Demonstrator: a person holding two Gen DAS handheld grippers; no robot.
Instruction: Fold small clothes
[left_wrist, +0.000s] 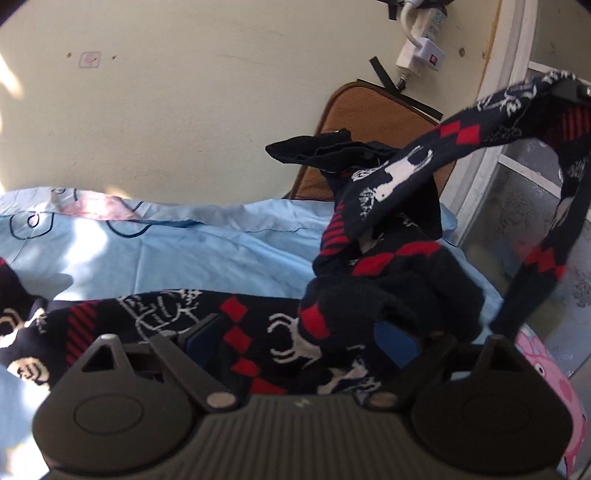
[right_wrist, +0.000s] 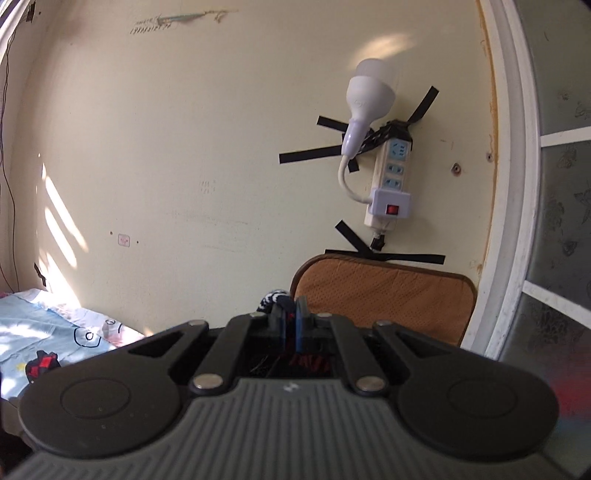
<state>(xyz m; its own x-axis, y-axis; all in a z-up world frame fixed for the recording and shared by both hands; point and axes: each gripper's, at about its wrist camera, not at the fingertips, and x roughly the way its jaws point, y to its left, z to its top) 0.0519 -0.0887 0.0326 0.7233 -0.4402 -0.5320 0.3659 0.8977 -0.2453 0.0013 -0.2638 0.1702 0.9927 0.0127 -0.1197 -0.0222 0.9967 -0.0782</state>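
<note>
Left gripper (left_wrist: 295, 341): fingers spread wide, dark patterned fabric bunched between and over them; whether they pinch it cannot be told.
Right gripper (right_wrist: 291, 325): blue pads nearly together, nipping a knit edge of the garment; seen from the left wrist at upper right, lifting one end.
Bed sheet (left_wrist: 166, 251): light blue, cartoon print, lit by sun patches.
Garment (left_wrist: 369, 273): navy knit with red diamonds and white figures, partly on the sheet, partly strung up toward the right gripper.
Cushion (right_wrist: 388, 295): tan, against the wall.
Power strip (right_wrist: 388, 177): taped to the wall, bulb lamp plugged in.
</note>
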